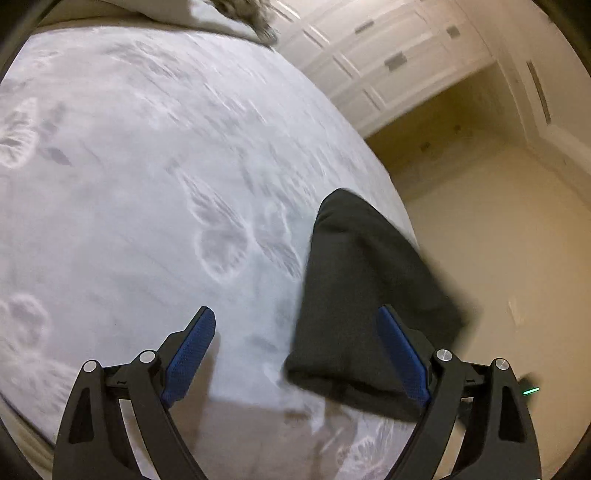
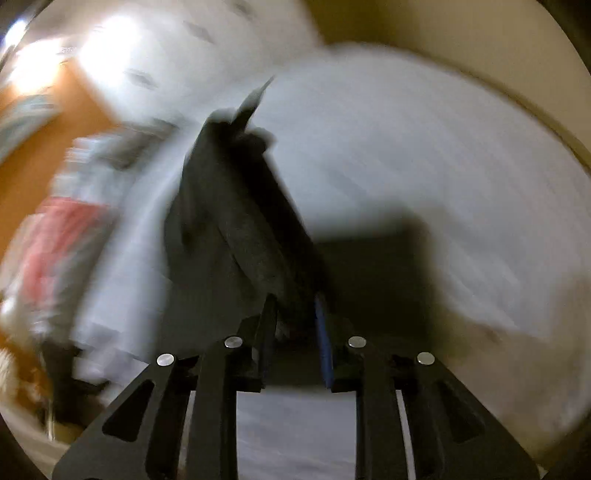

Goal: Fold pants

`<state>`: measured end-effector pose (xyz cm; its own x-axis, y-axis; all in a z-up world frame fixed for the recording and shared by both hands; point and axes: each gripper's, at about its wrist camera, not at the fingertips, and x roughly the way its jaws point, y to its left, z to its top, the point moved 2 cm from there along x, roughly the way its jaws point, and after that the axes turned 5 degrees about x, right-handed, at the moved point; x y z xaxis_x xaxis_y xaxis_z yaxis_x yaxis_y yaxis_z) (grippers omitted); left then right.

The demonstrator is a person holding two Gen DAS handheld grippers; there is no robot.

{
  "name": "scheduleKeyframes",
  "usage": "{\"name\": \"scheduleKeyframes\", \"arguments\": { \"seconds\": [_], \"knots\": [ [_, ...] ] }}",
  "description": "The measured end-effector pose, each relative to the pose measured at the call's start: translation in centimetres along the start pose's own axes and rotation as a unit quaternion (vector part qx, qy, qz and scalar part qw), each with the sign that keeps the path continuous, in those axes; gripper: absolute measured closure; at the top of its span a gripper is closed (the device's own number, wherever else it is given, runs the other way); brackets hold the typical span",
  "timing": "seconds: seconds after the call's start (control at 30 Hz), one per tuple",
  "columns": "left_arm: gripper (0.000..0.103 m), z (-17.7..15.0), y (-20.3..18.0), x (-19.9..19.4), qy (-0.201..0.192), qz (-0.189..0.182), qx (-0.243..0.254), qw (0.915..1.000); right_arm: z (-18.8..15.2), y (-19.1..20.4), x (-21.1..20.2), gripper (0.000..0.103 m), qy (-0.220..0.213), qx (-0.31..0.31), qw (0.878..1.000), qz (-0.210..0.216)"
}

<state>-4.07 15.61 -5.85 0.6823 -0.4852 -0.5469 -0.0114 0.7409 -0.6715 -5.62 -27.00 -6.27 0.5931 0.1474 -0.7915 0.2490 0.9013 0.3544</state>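
Observation:
The dark pants are bunched and hang above the right part of a pale grey patterned bedspread. My left gripper is open and empty above the bed, and its right blue pad overlaps the cloth in the image. In the blurred right wrist view my right gripper is shut on the pants, which rise in a dark folded mass from between the fingers over the bedspread.
A tan floor lies right of the bed, with white cabinets behind. A pillow edge is at the bed's far side. Blurred red and grey items sit left of the bed on an orange floor.

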Motion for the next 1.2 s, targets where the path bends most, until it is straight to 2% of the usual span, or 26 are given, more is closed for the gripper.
{"name": "scheduleKeyframes", "arguments": {
  "seconds": [0.03, 0.07, 0.1, 0.17, 0.2, 0.3, 0.33, 0.5, 0.53, 0.57, 0.6, 0.63, 0.77, 0.83, 0.9, 0.93, 0.97, 1.03, 1.1, 1.17, 1.2],
  "knots": [
    [0.017, -0.3, -0.2, 0.2, 0.004, 0.0, 0.008, 1.0, -0.7, -1.9, 0.2, 0.082, 0.003, 0.022, 1.0, -0.012],
    [0.017, -0.7, -0.7, 0.4, 0.007, 0.002, 0.02, 0.9998, -1.5, -3.8, -0.8, 0.082, -0.014, 0.049, 0.998, 0.025],
    [0.017, -1.0, -0.8, 0.5, 0.01, 0.004, 0.03, 0.9995, -1.8, -4.6, -1.7, 0.082, -0.029, 0.063, 0.997, 0.044],
    [0.017, -1.5, -1.2, 1.0, 0.018, 0.008, 0.043, 0.9989, -1.6, -5.0, -3.7, 0.08, -0.063, 0.071, 0.994, 0.062],
    [0.017, -1.7, -1.2, 1.2, 0.024, 0.006, 0.045, 0.9987, -1.2, -4.5, -4.0, 0.077, -0.067, 0.059, 0.994, 0.07],
    [0.017, -1.6, -1.2, 1.7, 0.029, 0.005, 0.044, 0.9986, 0.1, -1.7, -3.5, 0.05, -0.056, 0.012, 0.995, 0.079],
    [0.017, -1.5, -1.2, 1.9, 0.03, 0.005, 0.044, 0.9986, 0.4, -0.8, -2.8, 0.038, -0.055, -0.002, 0.996, 0.077],
    [0.017, -1.8, -2.0, 2.2, 0.031, -0.002, 0.06, 0.9977, 0.9, 1.3, 3.3, 0.037, -0.021, -0.027, 0.999, 0.036],
    [0.017, -1.8, -2.1, 2.3, 0.031, -0.001, 0.065, 0.9974, 1.0, 1.5, 5.0, 0.047, -0.008, -0.027, 0.999, 0.03],
    [0.017, -1.8, -2.2, 2.3, 0.03, 0.002, 0.07, 0.9971, 0.8, 1.7, 5.9, 0.068, 0.002, -0.021, 0.999, 0.038],
    [0.017, -1.8, -2.4, 2.2, 0.028, 0.002, 0.076, 0.9967, 0.7, 1.6, 5.7, 0.072, -0.001, -0.013, 0.999, 0.038],
    [0.017, -1.8, -2.6, 2.1, 0.026, 0.002, 0.079, 0.9965, 1.1, 2.1, 4.8, 0.086, -0.008, -0.015, 0.999, 0.049],
    [0.017, -1.6, -3.3, 1.3, 0.019, -0.018, 0.093, 0.9953, 1.7, 3.3, -2.7, 0.089, -0.064, -0.02, 0.991, 0.119],
    [0.017, -1.6, -3.5, 1.7, 0.027, -0.023, 0.094, 0.9949, 0.8, 2.5, -4.7, 0.089, -0.082, -0.02, 0.991, 0.107],
    [0.017, -1.8, -3.6, 2.4, 0.039, -0.016, 0.095, 0.9946, -0.6, 0.5, -2.6, 0.085, -0.061, -0.026, 0.997, 0.034],
    [0.017, -1.9, -3.7, 2.8, 0.043, -0.013, 0.093, 0.9946, -1.1, -0.4, -0.6, 0.083, -0.03, -0.031, 0.999, -0.001],
    [0.017, -2.0, -3.7, 3.2, 0.047, -0.011, 0.092, 0.9946, -2.0, -1.5, 1.1, 0.078, -0.004, -0.022, 1.0, -0.015],
    [0.017, -2.2, -3.8, 3.2, 0.047, -0.008, 0.095, 0.9943, -2.6, -2.2, 0.1, 0.076, -0.031, 0.008, 0.999, 0.012],
    [0.017, -2.2, -3.7, 3.0, 0.045, -0.011, 0.095, 0.9944, -2.4, -2.1, -1.8, 0.073, -0.055, 0.005, 0.998, 0.003],
    [0.016, -1.9, -3.3, 3.4, 0.052, -0.03, 0.07, 0.9957, -1.9, -2.6, -2.8, 0.041, -0.071, 0.007, 0.997, 0.004],
    [0.016, -1.7, -3.0, 3.9, 0.059, -0.039, 0.052, 0.9962, -1.7, -3.0, -2.7, 0.036, -0.071, 0.012, 0.997, 0.003]
  ]
}}
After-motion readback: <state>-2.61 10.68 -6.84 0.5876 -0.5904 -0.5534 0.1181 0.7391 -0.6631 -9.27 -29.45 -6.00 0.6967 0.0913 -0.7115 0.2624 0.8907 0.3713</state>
